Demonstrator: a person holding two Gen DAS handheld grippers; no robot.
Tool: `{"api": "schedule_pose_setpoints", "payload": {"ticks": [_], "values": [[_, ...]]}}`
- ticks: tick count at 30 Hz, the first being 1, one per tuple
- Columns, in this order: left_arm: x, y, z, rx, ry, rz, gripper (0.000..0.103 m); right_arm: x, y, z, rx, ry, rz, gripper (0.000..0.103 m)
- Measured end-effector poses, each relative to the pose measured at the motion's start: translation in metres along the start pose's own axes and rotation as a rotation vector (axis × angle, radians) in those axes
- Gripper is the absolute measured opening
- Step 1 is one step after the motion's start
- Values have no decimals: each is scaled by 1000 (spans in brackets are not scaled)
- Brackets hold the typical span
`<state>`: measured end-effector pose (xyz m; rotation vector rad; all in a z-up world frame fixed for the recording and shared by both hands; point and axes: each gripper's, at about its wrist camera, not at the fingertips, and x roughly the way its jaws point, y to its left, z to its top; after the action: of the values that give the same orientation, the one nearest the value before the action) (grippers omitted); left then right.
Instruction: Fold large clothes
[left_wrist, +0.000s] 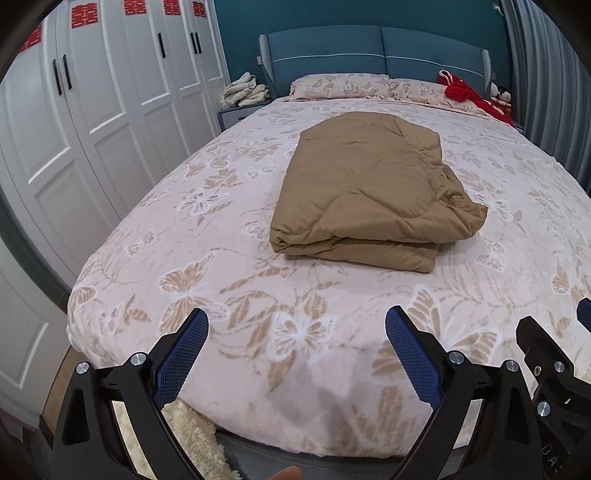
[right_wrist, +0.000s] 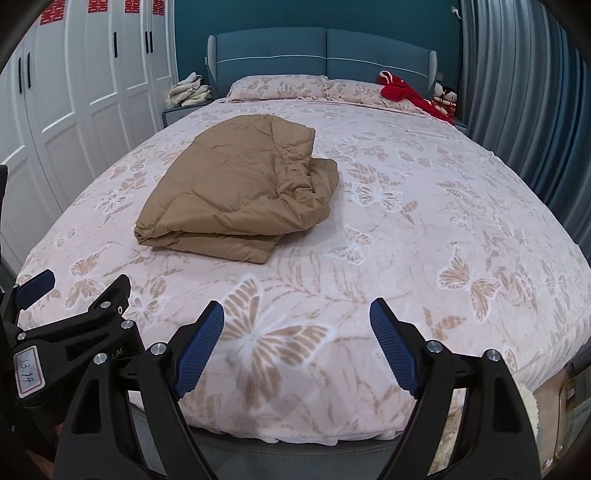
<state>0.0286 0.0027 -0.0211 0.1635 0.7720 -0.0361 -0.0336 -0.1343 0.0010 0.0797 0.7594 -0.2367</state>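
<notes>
From my remote station I see both tools hanging over the foot of the bed, angled down toward the mattress. The left gripper stands with its jaws spread wide, blue ribbed pads facing each other across bare bedspread, nothing between them. The right gripper is spread just as wide and just as empty; its black frame also juts into the left camera's lower right corner, so the two sit side by side, close but apart. In the right camera's lower left the left tool's body carries a white label with handwritten digits.

The task's piece — a tan quilted garment, folded into a thick, roughly rectangular bundle — lies on the pink butterfly-print bedspread near the middle of the bed, well ahead of both sets of fingers and touched by neither. Its near edge shows stacked layers; its right side is rumpled and bulges out past the fold.

At the head of the bed two matching pillows rest against a blue padded headboard. A red garment is draped at the far right corner, two small dolls beside it. White wardrobe doors with red paper cut-outs line the left wall — pale clothes are heaped on the nightstand next to them. A fingertip shows at the left camera's bottom edge.
</notes>
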Motion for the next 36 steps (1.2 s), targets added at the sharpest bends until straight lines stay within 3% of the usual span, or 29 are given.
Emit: {"api": "schedule_pose_setpoints", "payload": {"ticks": [36], "values": [[-12, 5, -2, -24, -35, 52, 94, -9, 4, -5, 1, -3, -7, 79]]}}
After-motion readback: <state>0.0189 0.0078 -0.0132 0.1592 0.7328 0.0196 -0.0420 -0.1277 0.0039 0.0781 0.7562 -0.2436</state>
